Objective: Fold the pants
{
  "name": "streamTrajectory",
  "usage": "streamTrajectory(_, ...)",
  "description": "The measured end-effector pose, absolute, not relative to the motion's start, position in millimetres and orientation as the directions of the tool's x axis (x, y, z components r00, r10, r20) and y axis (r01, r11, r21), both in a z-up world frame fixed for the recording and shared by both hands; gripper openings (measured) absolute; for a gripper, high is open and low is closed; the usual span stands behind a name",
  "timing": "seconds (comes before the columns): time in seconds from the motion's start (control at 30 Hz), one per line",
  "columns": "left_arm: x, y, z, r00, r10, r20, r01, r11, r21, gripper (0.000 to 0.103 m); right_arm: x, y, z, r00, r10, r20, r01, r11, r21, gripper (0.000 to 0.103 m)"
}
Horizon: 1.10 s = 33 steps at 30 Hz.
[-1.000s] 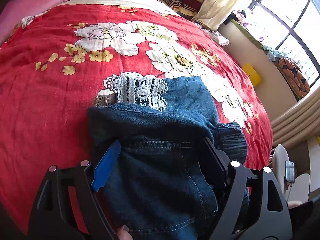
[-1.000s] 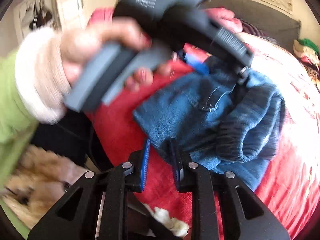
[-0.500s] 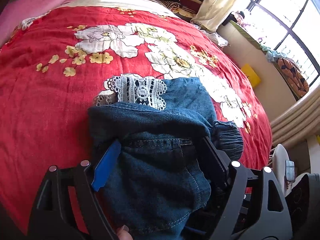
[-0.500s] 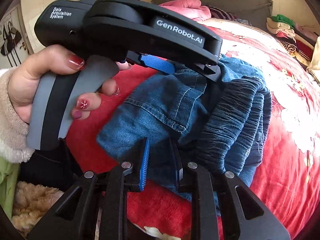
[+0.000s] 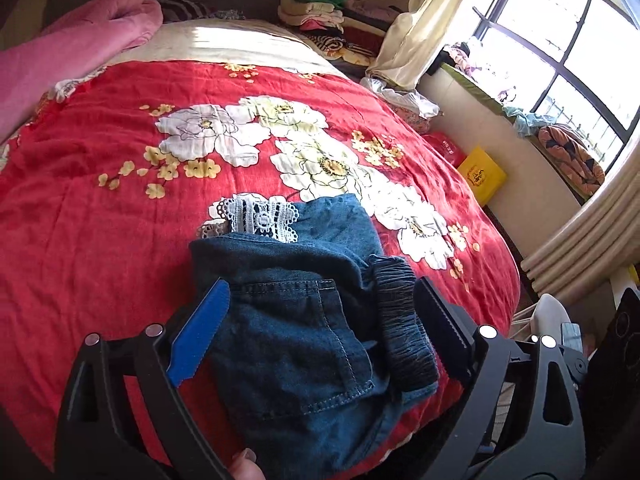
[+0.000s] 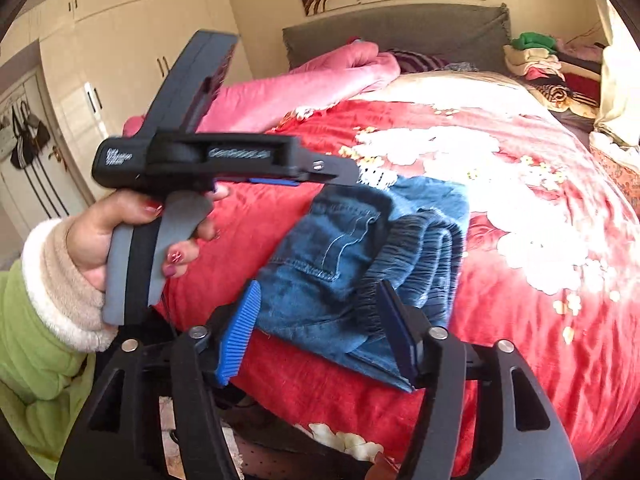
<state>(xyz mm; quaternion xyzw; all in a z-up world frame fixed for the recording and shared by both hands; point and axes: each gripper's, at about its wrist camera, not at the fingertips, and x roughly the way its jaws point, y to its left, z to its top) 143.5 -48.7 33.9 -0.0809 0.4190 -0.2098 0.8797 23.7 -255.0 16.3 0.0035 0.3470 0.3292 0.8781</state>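
Note:
The blue denim pants (image 5: 304, 320) lie folded in a compact bundle near the front edge of the red floral bedspread (image 5: 120, 220). Their gathered elastic waistband (image 5: 404, 320) lies on the right side and a white lace trim (image 5: 260, 218) sticks out at the far end. My left gripper (image 5: 320, 332) is open and hovers above the bundle, jaws wide either side of it. In the right wrist view the pants (image 6: 360, 256) lie just ahead of my right gripper (image 6: 320, 332), which is open and empty. The left gripper (image 6: 304, 172) shows there, held level above the pants.
A pink quilt (image 5: 68, 48) lies at the bed's head on the left. Stacked clothes (image 5: 320, 16) sit at the far right corner. A yellow bag (image 5: 482, 176) stands on the floor by the window wall. Wardrobes (image 6: 132, 40) stand left of the bed.
My right gripper has opened from nearly shut. My left gripper has lifted and drawn back off the pants, which now lie free on the bed.

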Motion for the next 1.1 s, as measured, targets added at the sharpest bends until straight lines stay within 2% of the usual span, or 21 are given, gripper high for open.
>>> streamTrajectory(0.07, 137.4, -46.7, 40.8, 0.574, -0.434, -0.694, 0.302, 0.9, -0.314, 0.09, 21.1, -264.0, 23.9, 0.563, 0.575, -0.594, -0.565, 0.792, 0.232, 0.07)
streamTrajectory(0.13, 130.8, -43.8, 47.1, 0.589, -0.43, -0.684, 0.3, 0.902, -0.309, 0.093, 23.0, -271.9, 27.2, 0.58, 0.567, -0.585, -0.552, 0.802, 0.229, 0.072)
streamTrajectory(0.47, 105.4, -28.9, 53.9, 0.642, -0.352, -0.681, 0.256, 0.936, -0.243, 0.093, 35.1, -287.9, 35.3, 0.642, 0.515, -0.569, -0.461, 0.851, 0.25, 0.09)
streamTrajectory(1.1, 104.8, -25.8, -1.1, 0.587, -0.271, -0.763, 0.208, 0.961, -0.182, 0.093, 68.5, -296.5, -4.3, 0.596, 0.483, -0.641, -0.324, 0.876, 0.358, 0.094)
